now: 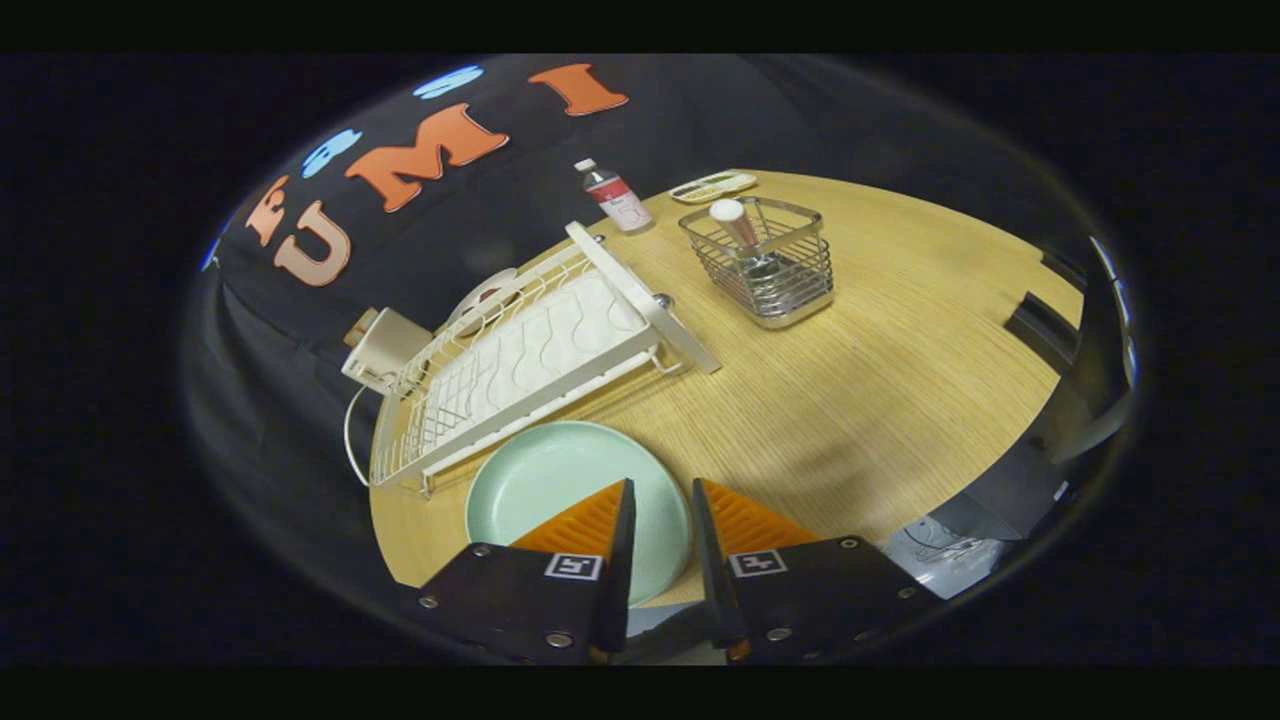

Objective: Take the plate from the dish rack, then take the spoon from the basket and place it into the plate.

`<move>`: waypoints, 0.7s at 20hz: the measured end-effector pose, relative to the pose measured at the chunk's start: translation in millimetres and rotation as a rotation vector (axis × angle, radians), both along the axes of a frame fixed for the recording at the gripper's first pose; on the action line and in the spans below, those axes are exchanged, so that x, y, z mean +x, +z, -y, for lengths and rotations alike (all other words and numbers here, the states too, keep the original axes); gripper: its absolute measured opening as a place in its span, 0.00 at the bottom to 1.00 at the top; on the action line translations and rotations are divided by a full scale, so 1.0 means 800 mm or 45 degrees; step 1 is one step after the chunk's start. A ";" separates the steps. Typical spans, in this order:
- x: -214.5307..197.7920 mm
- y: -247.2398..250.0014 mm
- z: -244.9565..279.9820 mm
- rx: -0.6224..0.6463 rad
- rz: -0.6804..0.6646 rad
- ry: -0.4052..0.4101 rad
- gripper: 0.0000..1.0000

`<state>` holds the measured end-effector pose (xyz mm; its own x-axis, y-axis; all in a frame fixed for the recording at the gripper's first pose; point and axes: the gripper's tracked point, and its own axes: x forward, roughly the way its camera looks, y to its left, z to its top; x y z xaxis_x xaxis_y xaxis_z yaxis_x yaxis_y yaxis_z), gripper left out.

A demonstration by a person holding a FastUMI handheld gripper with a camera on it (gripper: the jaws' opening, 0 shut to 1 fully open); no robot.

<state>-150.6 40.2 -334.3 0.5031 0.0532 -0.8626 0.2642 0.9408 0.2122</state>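
The gripper point(661, 490) hangs above the near edge of the table point(880, 400), its fingers drawn close with a narrow gap between them and nothing held. Under and just ahead of them lies the plate point(550, 480), flat on the wood right beside the dish rack point(530, 360); it seems to have been set down there so it is free to receive the spoon, and the first half of the task looks done. The fingers cover the plate's near rim, so I cannot tell how close it sits to the table edge

Beyond the plate the rack stands empty of dishes, tilted in this bent view. Something round and pale behind it, and a boxy white thing with a cord at its far corner, are too hidden to name

Further off stands the wire basket point(765, 265), well apart from the plate. The spoon point(738, 228) stands upright in it, its handle end poking above the rim, easy to pinch; its bowl is lost among the wires. Past that are a small bottle point(612, 196) and a flat pale object I cannot make out
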 end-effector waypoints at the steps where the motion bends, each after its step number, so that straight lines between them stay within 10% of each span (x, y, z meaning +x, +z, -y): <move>1: 0.003 0.002 0.006 -0.026 0.010 0.005 0.40; 11: 0.036 0.047 0.099 -0.358 0.146 -0.001 0.99; 14: 0.059 0.072 0.112 -0.473 0.239 0.043 0.99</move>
